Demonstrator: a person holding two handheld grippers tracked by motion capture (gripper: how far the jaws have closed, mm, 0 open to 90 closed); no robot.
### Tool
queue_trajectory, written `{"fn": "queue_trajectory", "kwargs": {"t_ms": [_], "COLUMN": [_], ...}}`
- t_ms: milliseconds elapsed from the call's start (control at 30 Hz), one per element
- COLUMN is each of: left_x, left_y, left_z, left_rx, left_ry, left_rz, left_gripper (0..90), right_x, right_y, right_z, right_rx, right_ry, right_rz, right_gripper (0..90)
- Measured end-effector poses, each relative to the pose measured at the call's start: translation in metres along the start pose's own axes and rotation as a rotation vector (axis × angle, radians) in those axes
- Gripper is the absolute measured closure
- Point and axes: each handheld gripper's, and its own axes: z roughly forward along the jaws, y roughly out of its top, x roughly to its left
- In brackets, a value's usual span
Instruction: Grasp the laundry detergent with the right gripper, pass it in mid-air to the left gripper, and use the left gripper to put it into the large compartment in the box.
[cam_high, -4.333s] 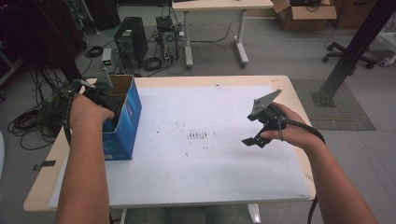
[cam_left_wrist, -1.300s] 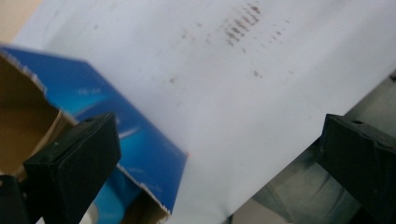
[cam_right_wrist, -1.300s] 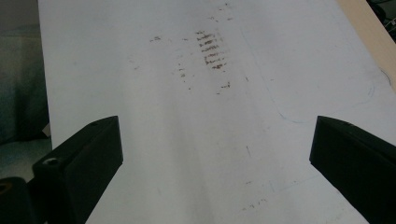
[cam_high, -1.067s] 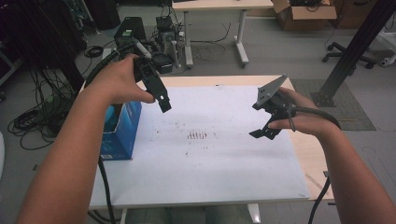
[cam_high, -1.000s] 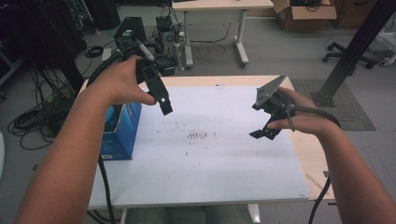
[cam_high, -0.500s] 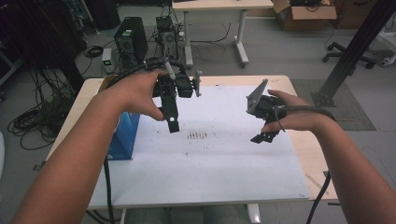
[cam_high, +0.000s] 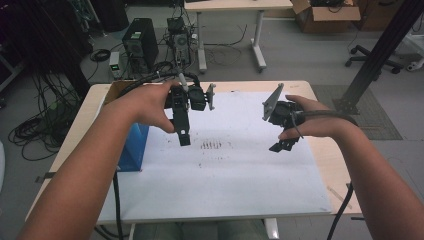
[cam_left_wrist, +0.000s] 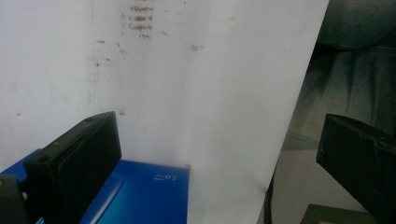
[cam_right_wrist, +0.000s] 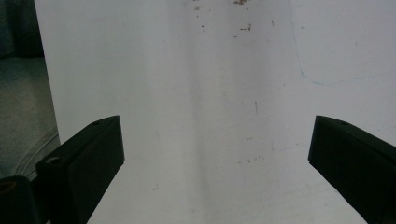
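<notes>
Blue box (cam_high: 134, 146) is standing at the left edge of the tabletop (cam_high: 320, 150), on the left margin of the white sheet (cam_high: 240, 170), top flaps open. Its blue face (cam_left_wrist: 140, 191) is seen just below the left tongs in the left gripper view.

Left tongs (cam_high: 182, 131) are held above the sheet, just right of the box, jaws spread wide, nothing gripped. Right tongs (cam_high: 284, 145) are held over the right half of the sheet, well apart from the box, jaws likewise spread, nothing between them. Only bare sheet with brown specks (cam_right_wrist: 243, 18) is framed by the right jaws.

Judgement: the box looks like the working target, left side nearest.

For a clean approach:
- left tongs should be lowered onto one box wall, one jaw inside and one outside
- jaws are best squared to the wall before closing, so the cardboard isn't crushed or skewed
- right tongs could be brought in to steady the far wall, since a light box may slide on paper
- trailing cable (cam_high: 116, 200) should be kept off the box
</notes>
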Motion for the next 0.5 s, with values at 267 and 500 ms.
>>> {"fn": "queue_trajectory", "kwargs": {"t_ms": [267,500], "left_x": [0.0005,0.0008], "left_y": [0.0011,-0.0001], "left_z": [0.0021,0.0015], "left_rx": [0.001,0.002], "left_ry": [-0.004,-0.009], "left_rz": [0.002,0.005], "left_gripper": [0.2,0.2], "right_x": [-0.0005,-0.0004], "right_y": [0.0018,0.0030], "right_z": [0.0008,0.0013], "right_rx": [-0.002,-0.004], "right_ry": [-0.001,0.000], "right_rz": [0.000,0.001], "right_gripper": [3.8,3.8]}}
